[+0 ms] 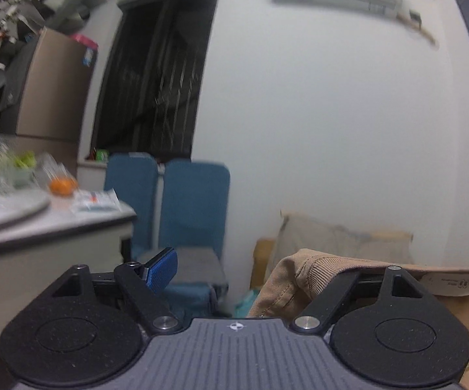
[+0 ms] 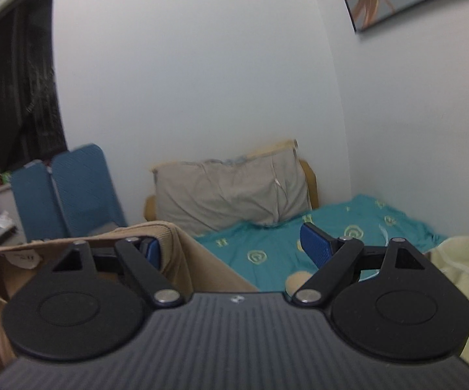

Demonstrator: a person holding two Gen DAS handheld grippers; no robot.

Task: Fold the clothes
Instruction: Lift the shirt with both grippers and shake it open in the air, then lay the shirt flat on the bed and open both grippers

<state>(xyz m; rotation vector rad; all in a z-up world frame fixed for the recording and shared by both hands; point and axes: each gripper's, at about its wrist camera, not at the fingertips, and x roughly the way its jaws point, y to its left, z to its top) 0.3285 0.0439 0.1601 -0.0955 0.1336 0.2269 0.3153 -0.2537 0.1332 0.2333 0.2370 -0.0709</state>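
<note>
A tan garment (image 1: 299, 279) with a ribbed hem and a white label (image 1: 446, 284) hangs spread between my two grippers. My left gripper (image 1: 247, 273) is open wide. Its left blue pad (image 1: 163, 269) is bare, and the cloth drapes over its right finger and hides that tip. In the right wrist view the same garment (image 2: 176, 253) lies over the left finger of my right gripper (image 2: 234, 248), which is also open wide. That gripper's right pad (image 2: 315, 247) is bare above the bed. Neither pair of pads presses on the cloth.
A bed with a teal sheet (image 2: 267, 243) and a beige pillow (image 2: 231, 191) lies ahead against the wall. A pale yellow cloth (image 2: 462, 276) lies at its right. Two blue chairs (image 1: 195, 201) stand left of the bed. A cluttered table (image 1: 55, 227) is at far left.
</note>
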